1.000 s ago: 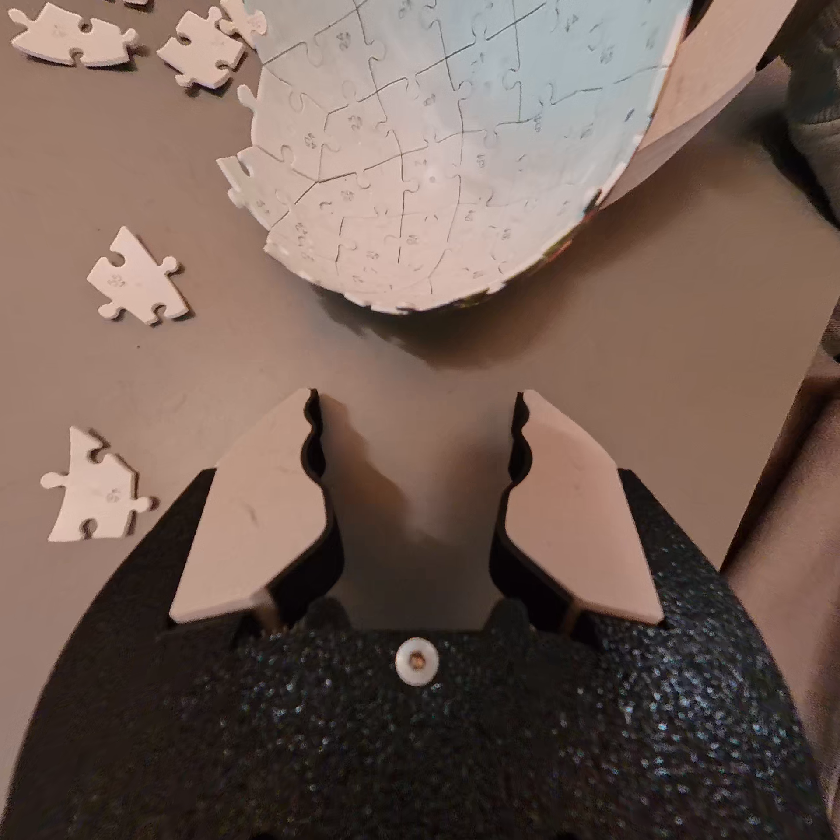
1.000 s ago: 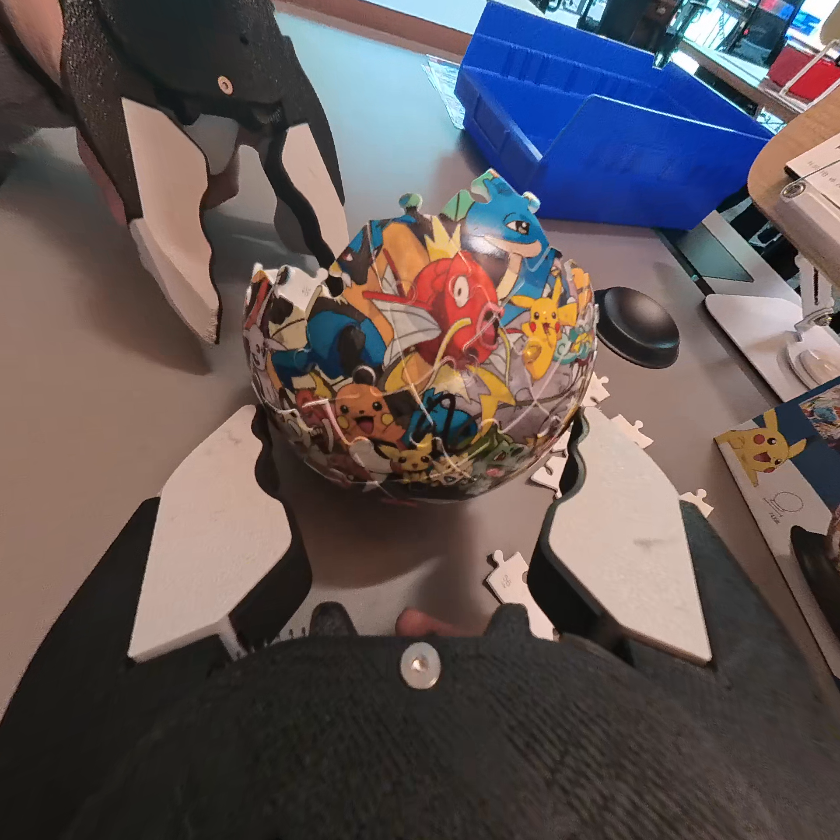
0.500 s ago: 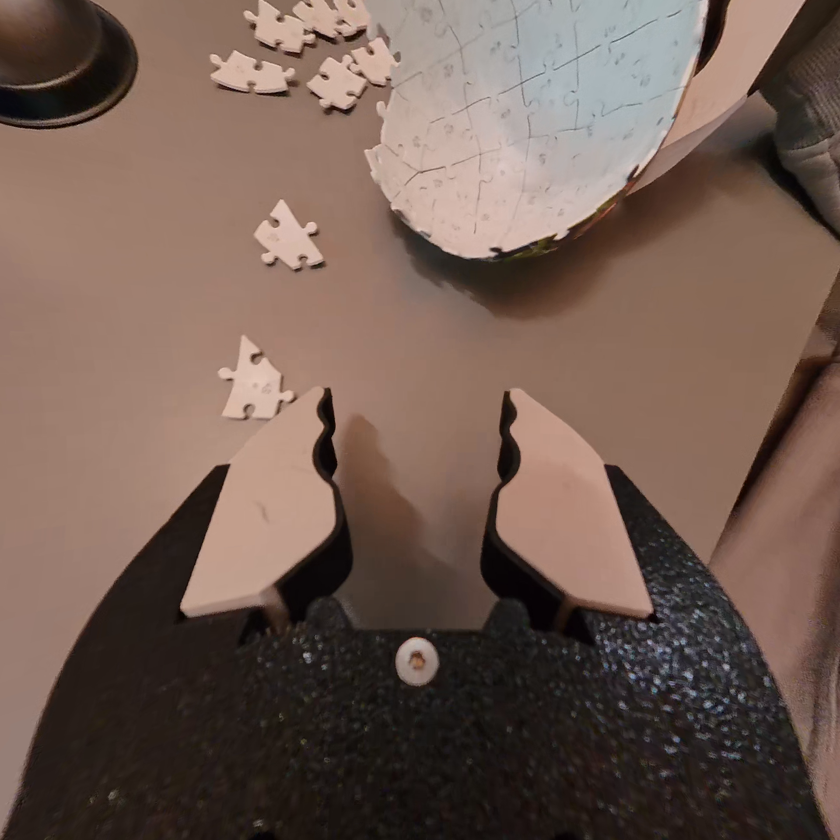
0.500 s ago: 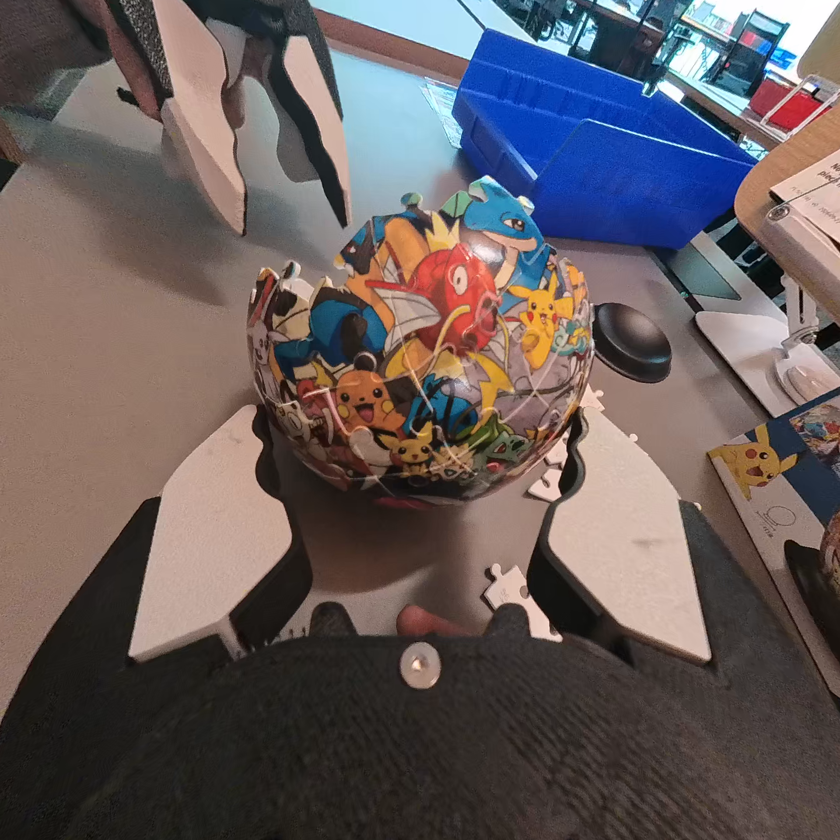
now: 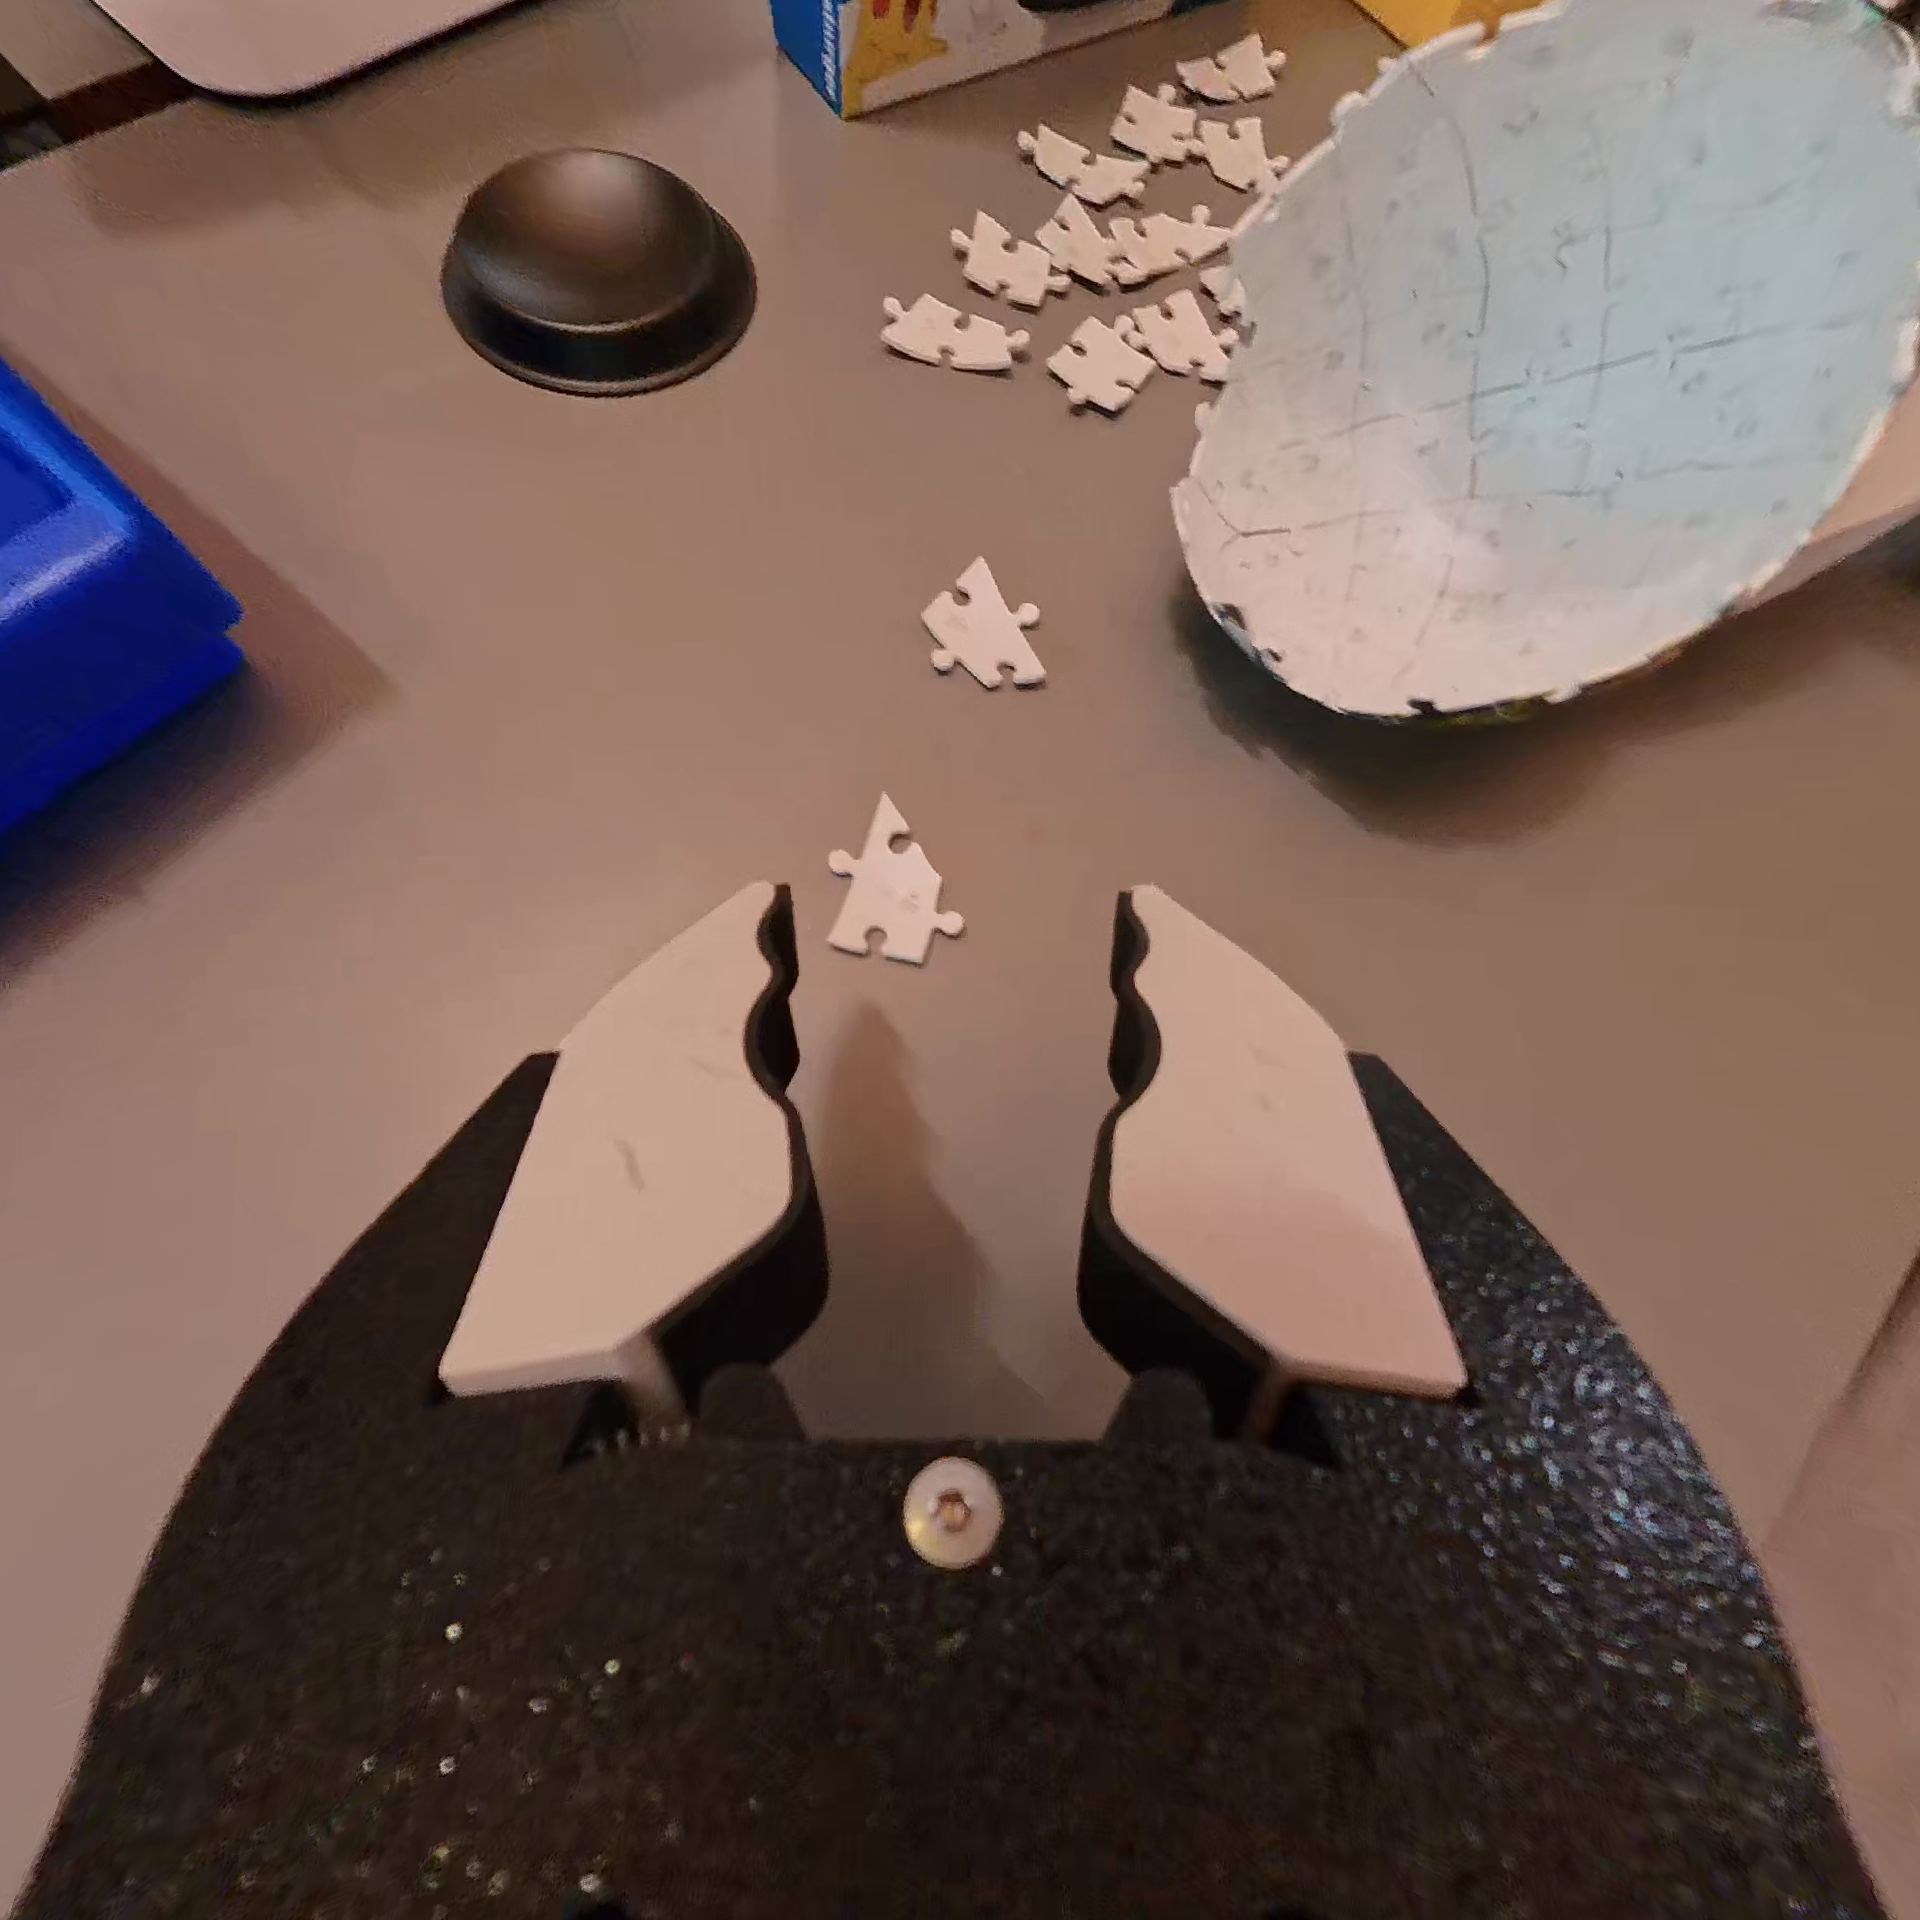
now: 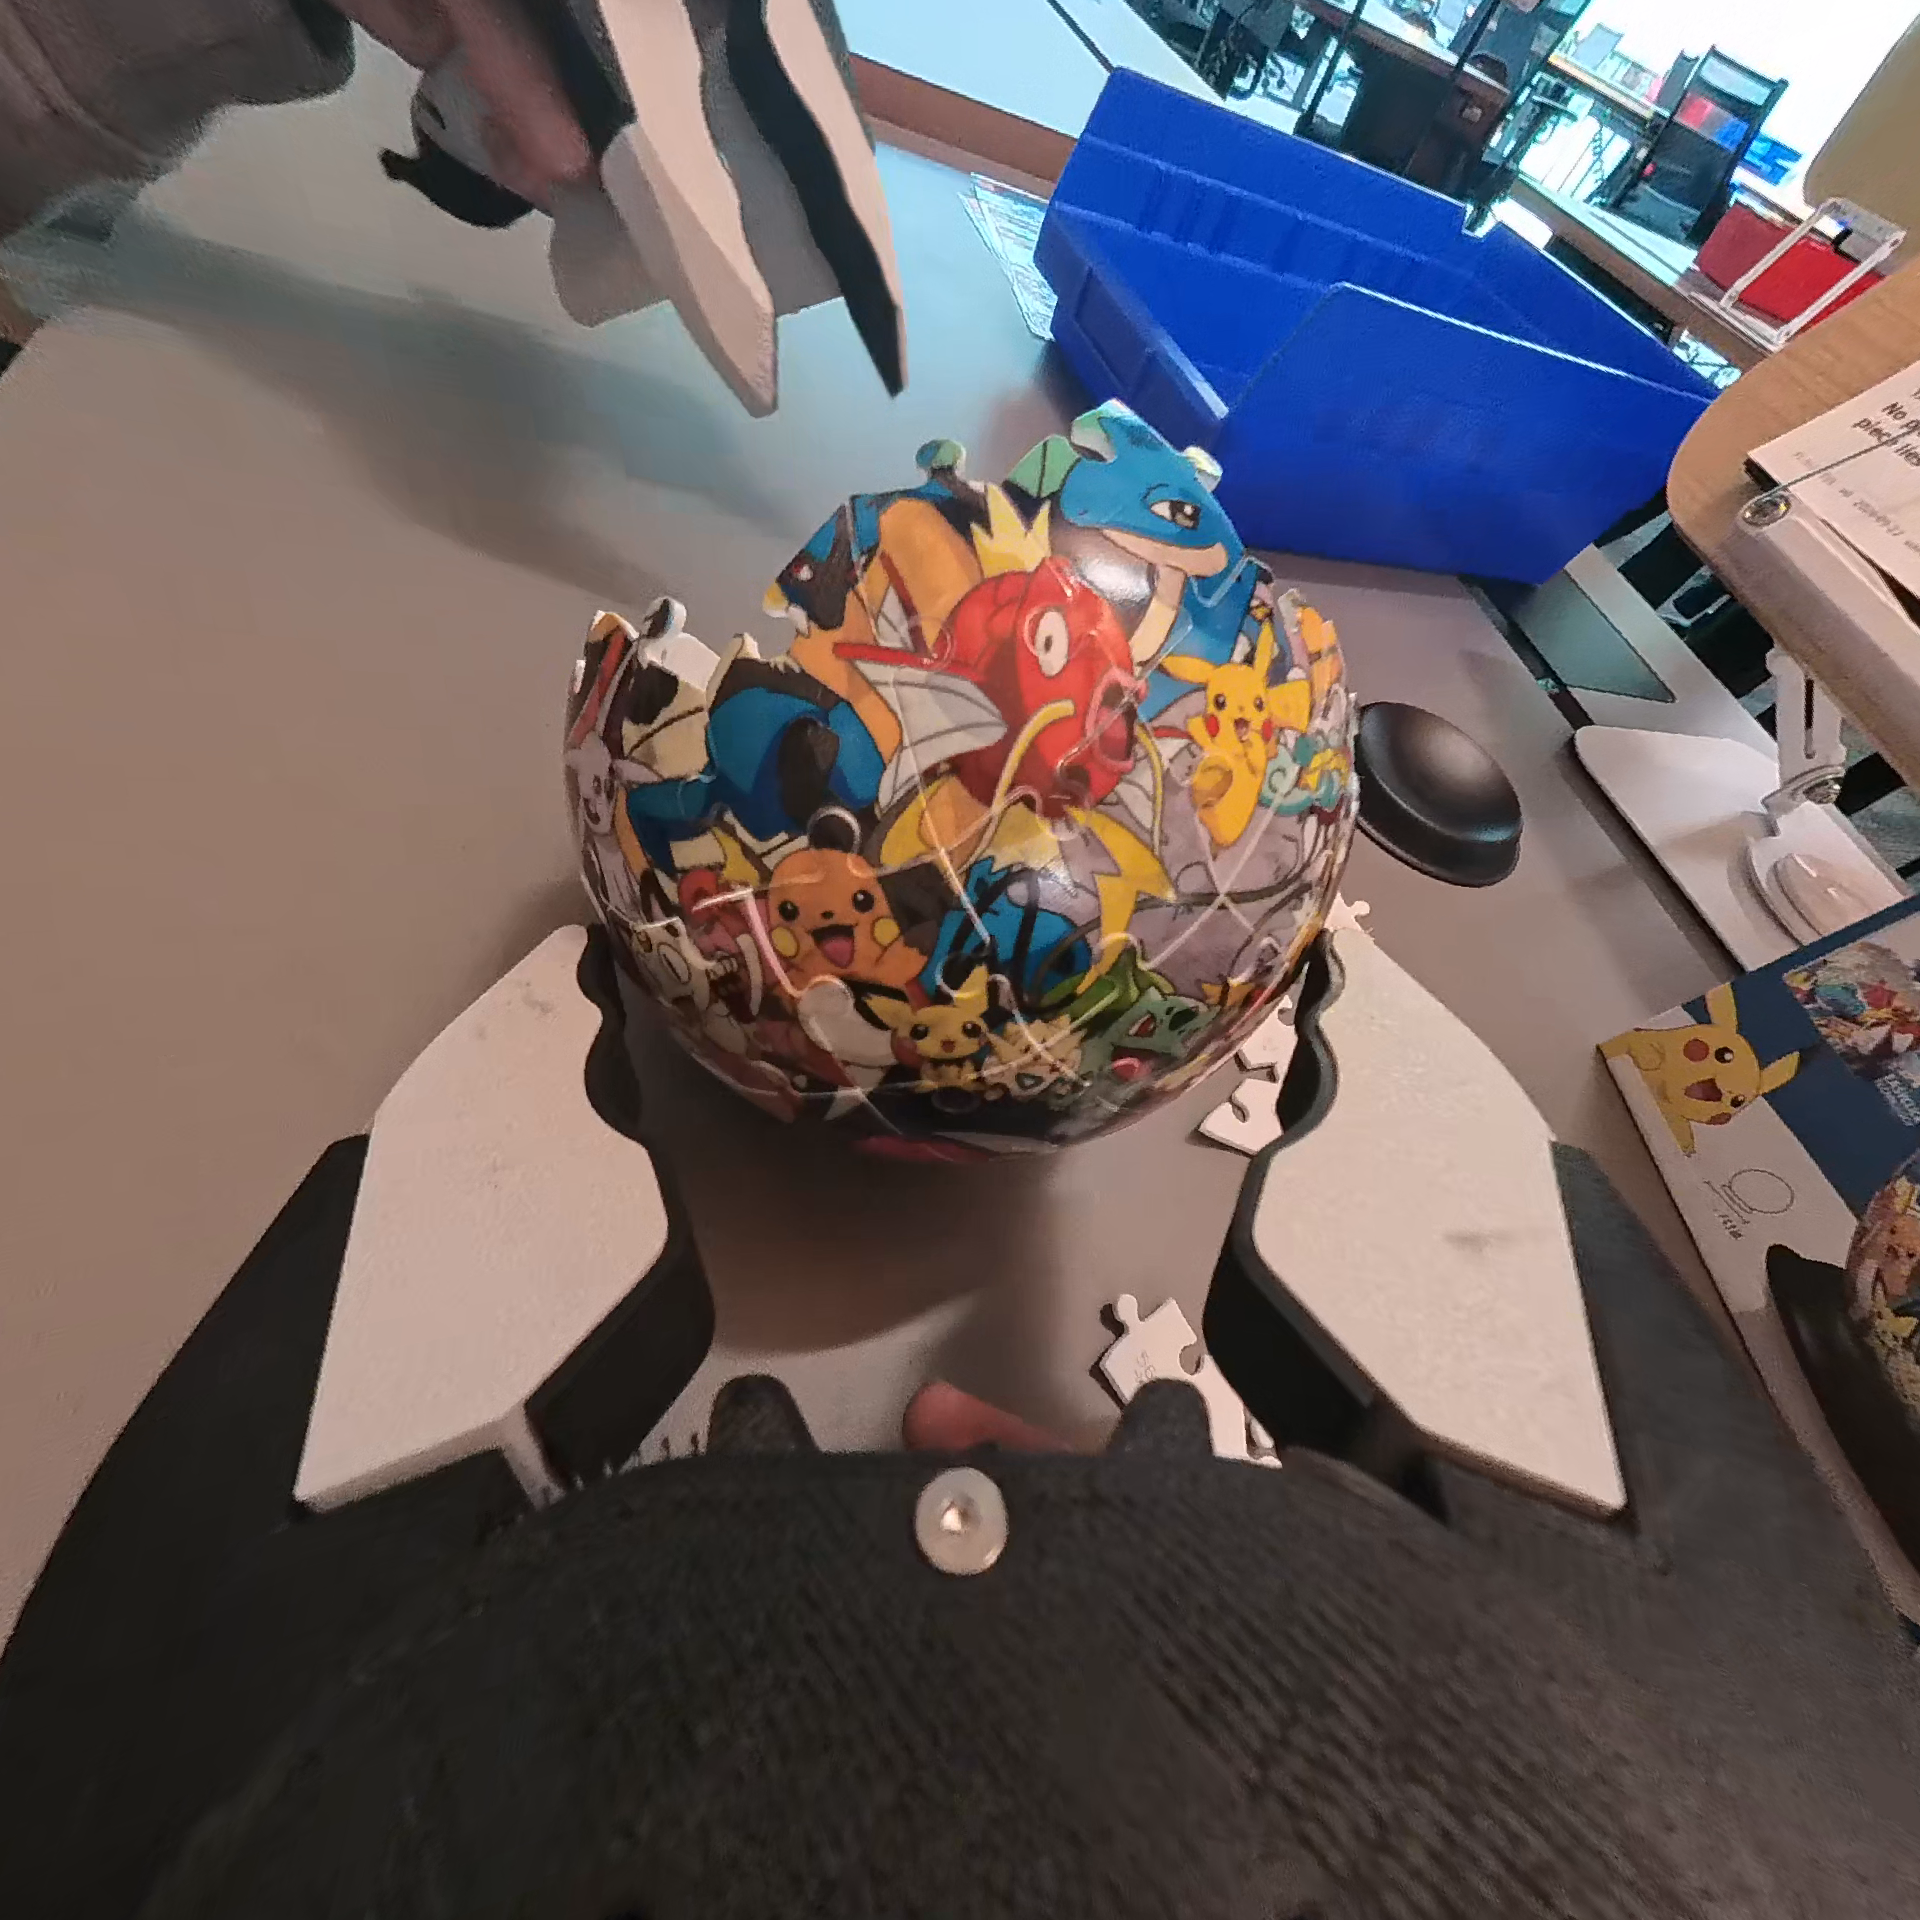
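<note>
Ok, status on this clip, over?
Left gripper open, above loose piece. Right gripper shut on puzzle ball. Nothing between.

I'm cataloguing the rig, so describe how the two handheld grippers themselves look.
Both match. The left gripper has a black, speckled, grainy body with a silver screw at its centre and two flat, pale, angular fingers whose inner edges carry wavy black pads. The right gripper is built the same, with white fingers lightly scuffed. No cables or markings show. A grey sleeve is visible behind the left one.
</note>
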{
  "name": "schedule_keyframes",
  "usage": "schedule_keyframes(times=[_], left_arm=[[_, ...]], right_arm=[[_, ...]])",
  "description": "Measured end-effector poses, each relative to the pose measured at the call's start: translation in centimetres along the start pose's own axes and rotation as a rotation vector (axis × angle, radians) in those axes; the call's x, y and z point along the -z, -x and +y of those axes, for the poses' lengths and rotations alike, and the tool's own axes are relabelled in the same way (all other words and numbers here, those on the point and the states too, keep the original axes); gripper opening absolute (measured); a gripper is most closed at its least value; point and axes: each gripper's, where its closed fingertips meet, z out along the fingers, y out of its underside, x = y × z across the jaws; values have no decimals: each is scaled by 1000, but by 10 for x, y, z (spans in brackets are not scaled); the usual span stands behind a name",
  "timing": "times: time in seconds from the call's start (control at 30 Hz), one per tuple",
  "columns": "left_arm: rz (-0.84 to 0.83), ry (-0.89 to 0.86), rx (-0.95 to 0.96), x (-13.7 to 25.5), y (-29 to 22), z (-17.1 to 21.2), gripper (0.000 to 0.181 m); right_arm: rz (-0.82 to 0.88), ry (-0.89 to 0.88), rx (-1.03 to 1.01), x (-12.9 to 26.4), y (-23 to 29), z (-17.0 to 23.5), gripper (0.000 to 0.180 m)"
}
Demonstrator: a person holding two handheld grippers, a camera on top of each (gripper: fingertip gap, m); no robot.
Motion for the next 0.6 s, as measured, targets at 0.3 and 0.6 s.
schedule_keyframes(times=[0.3, 0.6], left_arm=[[-58, 139, -107, -5, 50, -2, 34], [125, 341, -186, -28, 35, 19, 30]], right_arm=[[1, 0, 10, 0, 0, 1, 121], [-6, -11, 20, -5, 0, 0, 121]])
